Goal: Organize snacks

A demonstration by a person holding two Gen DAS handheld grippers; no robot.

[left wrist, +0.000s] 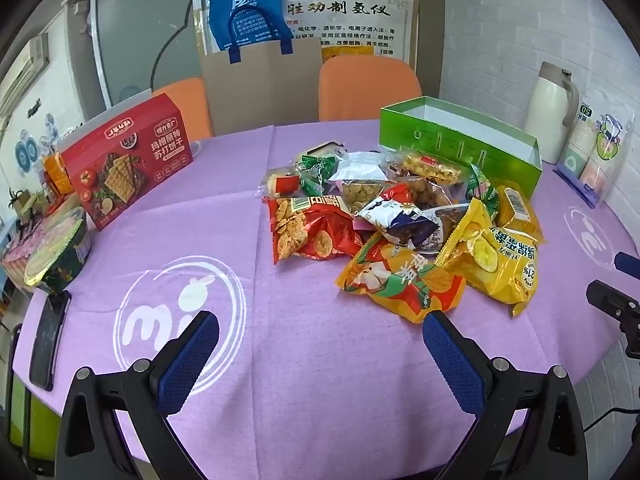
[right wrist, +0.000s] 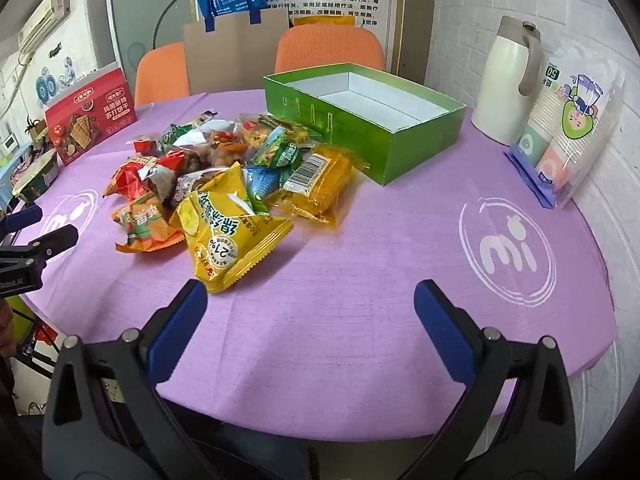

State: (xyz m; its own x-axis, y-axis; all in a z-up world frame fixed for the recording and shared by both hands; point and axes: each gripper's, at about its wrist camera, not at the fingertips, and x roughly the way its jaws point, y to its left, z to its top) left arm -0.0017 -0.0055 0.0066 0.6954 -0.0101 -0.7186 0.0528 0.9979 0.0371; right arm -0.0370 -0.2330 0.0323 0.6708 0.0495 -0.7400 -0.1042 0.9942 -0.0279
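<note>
A pile of snack packets [left wrist: 400,224] [right wrist: 224,176] lies in the middle of the purple tablecloth [left wrist: 320,360] [right wrist: 340,280]. A yellow chip bag [right wrist: 228,232] [left wrist: 496,256] sits at its near edge, a red chip bag [left wrist: 312,228] on the left side. Behind the pile stands an open green box [left wrist: 460,140] [right wrist: 360,120], white inside and holding nothing. My left gripper [left wrist: 320,332] is open above the cloth, short of the pile. My right gripper [right wrist: 310,300] is open too, just right of the yellow bag.
A red cracker box [left wrist: 128,160] [right wrist: 92,116] stands at the left. A phone [left wrist: 50,340] and a round tin [left wrist: 60,252] lie near the left edge. A cream jug [right wrist: 508,80] and a pack of paper cups [right wrist: 576,128] stand at the right. Orange chairs [left wrist: 368,88] are behind.
</note>
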